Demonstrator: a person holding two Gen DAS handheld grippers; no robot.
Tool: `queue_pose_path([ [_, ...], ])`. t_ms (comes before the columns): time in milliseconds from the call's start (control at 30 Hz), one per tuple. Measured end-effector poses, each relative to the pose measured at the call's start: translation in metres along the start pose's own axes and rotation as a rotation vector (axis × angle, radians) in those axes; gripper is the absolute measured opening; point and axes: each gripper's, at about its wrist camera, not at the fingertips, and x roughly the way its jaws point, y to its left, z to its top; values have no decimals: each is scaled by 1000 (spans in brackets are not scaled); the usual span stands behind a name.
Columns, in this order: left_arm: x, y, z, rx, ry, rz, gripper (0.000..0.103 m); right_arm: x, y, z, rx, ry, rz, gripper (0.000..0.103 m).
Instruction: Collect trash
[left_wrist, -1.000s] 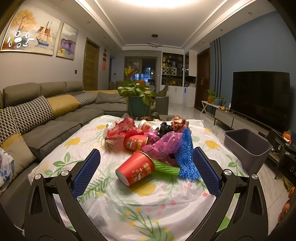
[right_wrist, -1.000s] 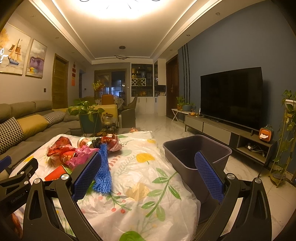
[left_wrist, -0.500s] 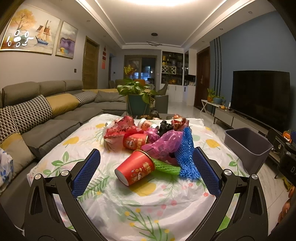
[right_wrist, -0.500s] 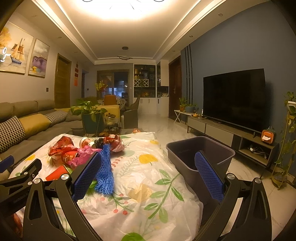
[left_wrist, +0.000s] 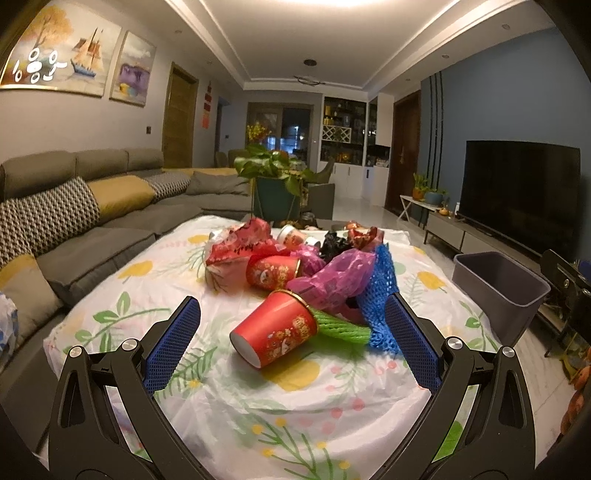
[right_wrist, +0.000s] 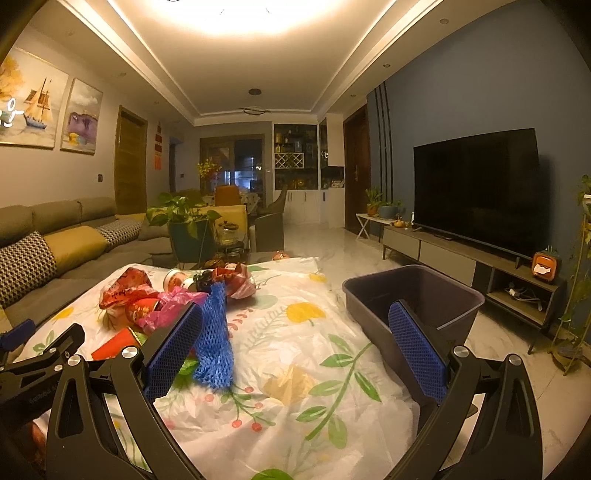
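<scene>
Both tongs, the left gripper (left_wrist: 291, 328) and right gripper (right_wrist: 295, 332), hung wide open and empty, apparently poised for a first pick. A tipped red paper cup (left_wrist: 275, 338) fronted the trash heap at twelve o'clock on the floral tablecloth (left_wrist: 295, 406); a grey bin (right_wrist: 413, 295) waited at two o'clock in the living room.

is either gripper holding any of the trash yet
No. The left gripper and the right gripper are both open and empty; the nearest red paper cup lies on the table, ungripped.

Right gripper (right_wrist: 295, 343) jaws spread wide above floral tablecloth (right_wrist: 295, 369), empty.
</scene>
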Motion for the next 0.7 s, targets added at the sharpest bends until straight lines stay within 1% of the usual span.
queue_pose_path([
  [200,25,24,-9,-20,20,-2,98,19,6,-7,1,24,24,98],
  [333,46,36,-17,-10,46,-15,98,33,11,-12,-6,42,36,97],
  [500,76,49,-26,-20,100,-77,98,51,21,-20,-13,72,55,98],
  [633,96,50,-31,-5,126,-118,98,65,25,-27,-10,92,80,97],
  [700,107,49,-34,18,135,-130,98,72,28,-29,-11,97,92,97],
])
